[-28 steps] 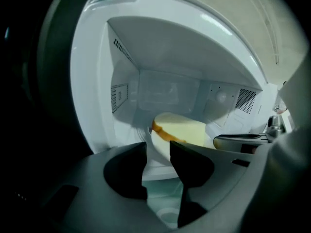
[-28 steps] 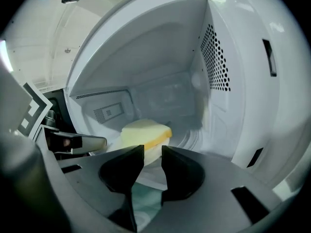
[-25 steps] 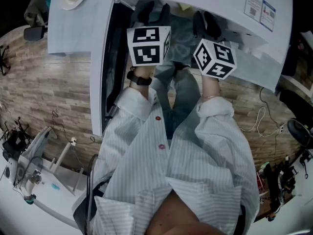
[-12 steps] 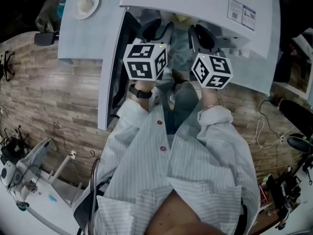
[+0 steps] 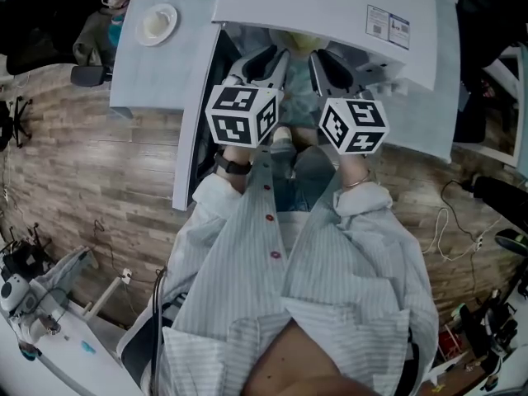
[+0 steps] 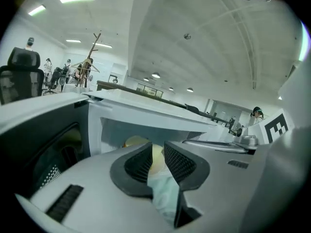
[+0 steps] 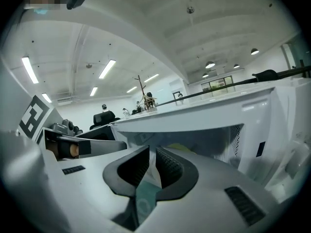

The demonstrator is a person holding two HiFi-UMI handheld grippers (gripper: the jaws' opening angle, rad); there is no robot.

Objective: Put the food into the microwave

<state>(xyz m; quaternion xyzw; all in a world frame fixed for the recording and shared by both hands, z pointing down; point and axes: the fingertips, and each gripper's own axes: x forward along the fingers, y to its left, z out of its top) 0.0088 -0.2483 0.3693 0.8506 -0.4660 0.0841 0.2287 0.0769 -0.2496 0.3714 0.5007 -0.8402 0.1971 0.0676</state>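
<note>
A white microwave [image 5: 330, 7] stands with its door [image 5: 198, 130] swung open to the left. Both grippers hold a pale green plate [image 5: 294, 85] level at the mouth of the cavity. A yellowish mound of food [image 5: 297, 40] lies on it, partly under the microwave's top edge. My left gripper [image 5: 266, 63] grips the plate's left rim [image 6: 165, 193]. Its jaws have just been closing, with the rim between them and the food [image 6: 135, 141] beyond. My right gripper [image 5: 323, 64] is shut on the right rim [image 7: 146, 198], next to the food [image 7: 177, 149].
A white bowl [image 5: 157, 25] sits on the pale counter [image 5: 157, 73] left of the microwave. The open door's dark inner face stands close beside my left gripper. A sticker [image 5: 388, 27] marks the microwave's top. Wood-pattern floor lies below, with cables [image 5: 450, 221] at right.
Both grippers have risen together with the plate and moved forward to the microwave's opening. The food now sits at the cavity's mouth.
</note>
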